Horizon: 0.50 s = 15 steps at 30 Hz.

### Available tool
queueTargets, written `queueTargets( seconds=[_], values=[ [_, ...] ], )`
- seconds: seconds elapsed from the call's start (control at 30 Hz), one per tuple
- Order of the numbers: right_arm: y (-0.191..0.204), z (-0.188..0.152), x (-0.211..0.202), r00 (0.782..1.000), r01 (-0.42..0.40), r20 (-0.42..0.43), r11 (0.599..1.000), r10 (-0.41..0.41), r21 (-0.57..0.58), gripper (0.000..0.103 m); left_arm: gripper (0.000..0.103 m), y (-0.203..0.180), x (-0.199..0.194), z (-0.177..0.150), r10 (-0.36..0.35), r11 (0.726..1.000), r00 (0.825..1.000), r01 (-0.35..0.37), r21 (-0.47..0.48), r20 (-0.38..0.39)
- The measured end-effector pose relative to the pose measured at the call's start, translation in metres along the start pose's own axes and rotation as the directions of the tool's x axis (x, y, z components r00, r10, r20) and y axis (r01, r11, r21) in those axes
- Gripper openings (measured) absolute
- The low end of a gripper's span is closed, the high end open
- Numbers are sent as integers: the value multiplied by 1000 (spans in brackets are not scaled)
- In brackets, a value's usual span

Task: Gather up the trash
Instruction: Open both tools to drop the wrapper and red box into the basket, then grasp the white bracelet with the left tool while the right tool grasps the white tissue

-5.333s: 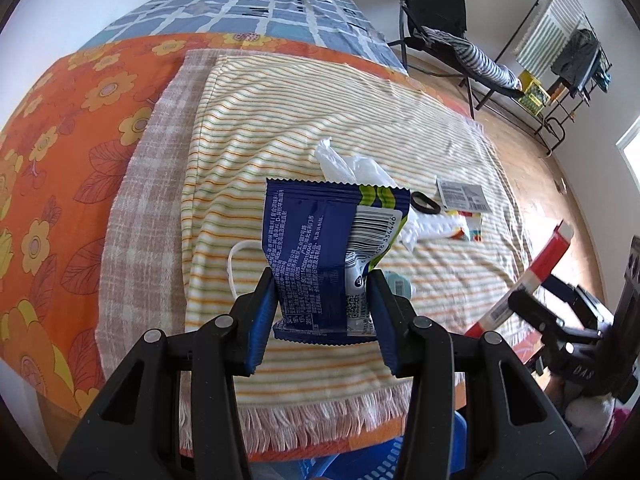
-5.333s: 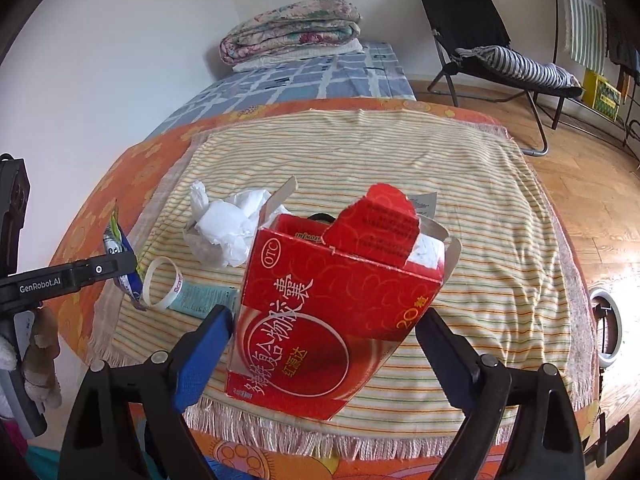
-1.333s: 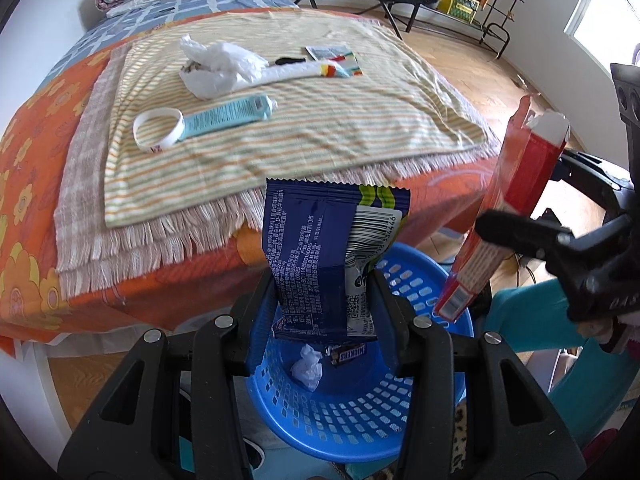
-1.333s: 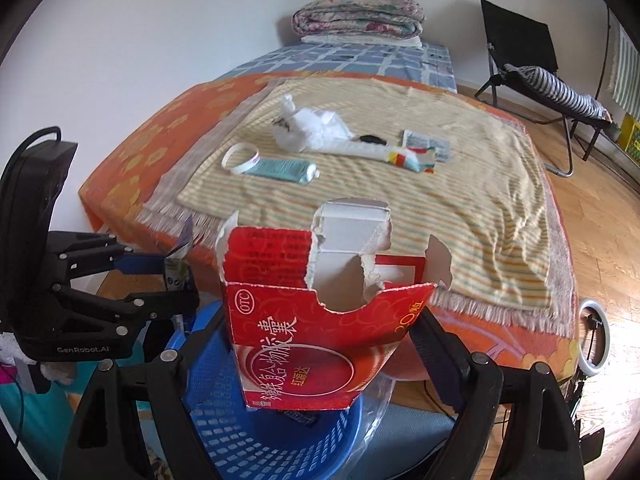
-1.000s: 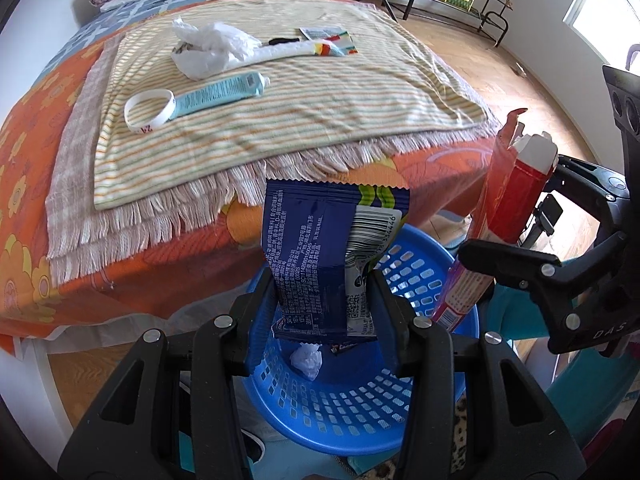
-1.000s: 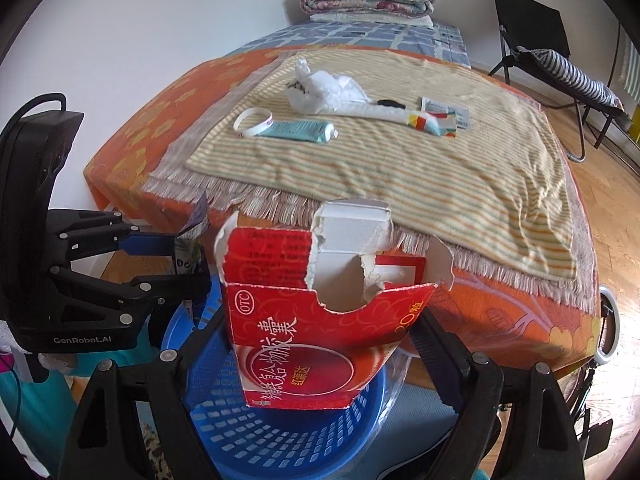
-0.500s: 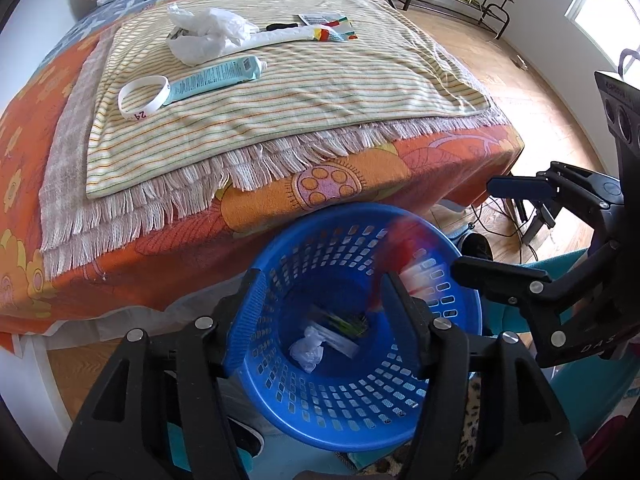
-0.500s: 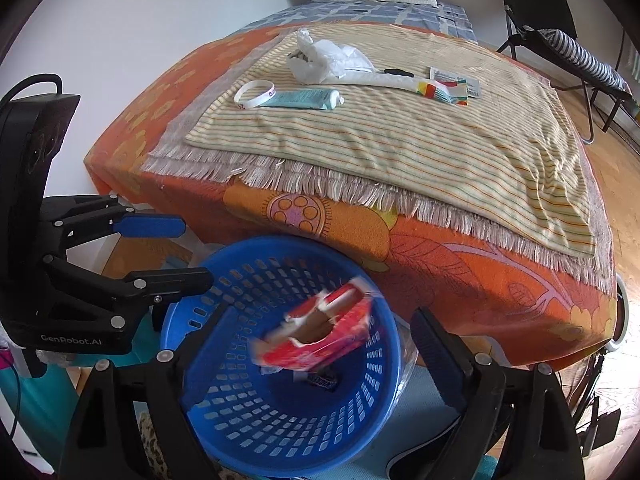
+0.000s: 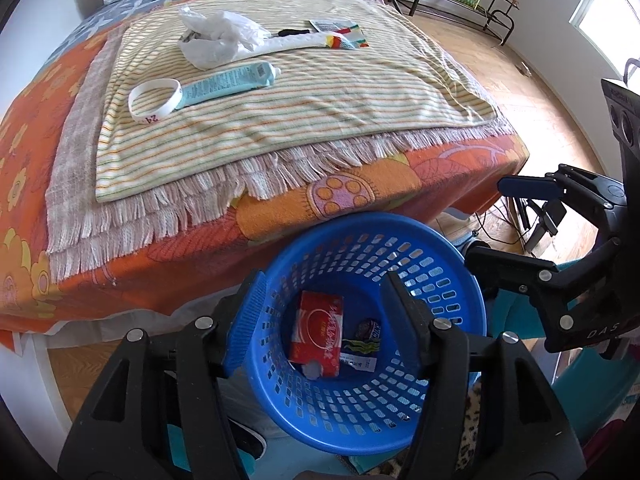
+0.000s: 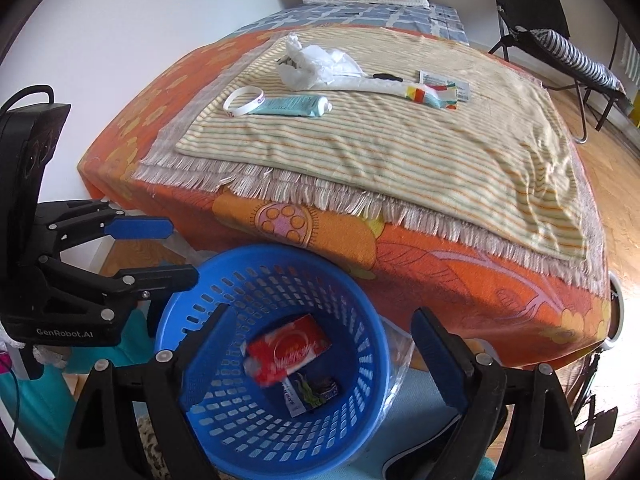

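Both tools hang over the blue basket (image 9: pixel 460 280), pointing steeply down into it. The left tool (image 9: pixel 324 312) has its jaws apart w/ nothing between them – only the basket's inside shows through the gap. The right tool (image 10: pixel 320 344) stands wider still, also empty.

Directly below the left tool's gap, at the basket bottom, lies the red carton (image 9: pixel 318 334), flat, printed side up. Just right of it, touching or nearly so, is the blue snack wrapper (image 9: pixel 360 354), mostly its white barcode side and a green-yellow strip showing, plus a small dark candy wrapper (image 9: pixel 370 327) beside that. From the right tool's view the carton looks slightly blurred.

Ahead of both tools, beyond the basket's far rim, is the bed w/ its orange flowered cover (image 10: pixel 460 264) and a striped fringed cloth (image 10: pixel 400 152) on top. More trash lies on that cloth, well away from the tools – a white wristband (image 9: pixel 154 100) touching a teal tube (image 9: pixel 228 82), crumpled white plastic (image 9: pixel 218 38) farther back, a long white wrapper w/ coloured end (image 9: pixel 308 42), and a small printed packet (image 10: pixel 444 80) at the far side.
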State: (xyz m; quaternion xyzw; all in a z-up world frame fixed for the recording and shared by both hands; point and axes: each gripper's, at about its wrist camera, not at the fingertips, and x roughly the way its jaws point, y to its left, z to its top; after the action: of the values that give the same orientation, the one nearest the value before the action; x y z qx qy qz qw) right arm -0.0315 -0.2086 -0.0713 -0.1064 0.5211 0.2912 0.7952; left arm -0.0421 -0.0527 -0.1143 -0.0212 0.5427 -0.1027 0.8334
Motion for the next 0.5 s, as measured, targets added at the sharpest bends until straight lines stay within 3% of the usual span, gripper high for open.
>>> queueTargets(
  seconds=[0.2,0.5],
  values=[
    [-3,14,-9,999,18,52,1000,-18,-12,90,61,14,-5,15,23,1000,1000,-22,-20,14],
    [-8,55,-20,991,44,131,997,-37,-57,91,61,63,-12,50,21,987,1000,-17,-159,21]
  ],
)
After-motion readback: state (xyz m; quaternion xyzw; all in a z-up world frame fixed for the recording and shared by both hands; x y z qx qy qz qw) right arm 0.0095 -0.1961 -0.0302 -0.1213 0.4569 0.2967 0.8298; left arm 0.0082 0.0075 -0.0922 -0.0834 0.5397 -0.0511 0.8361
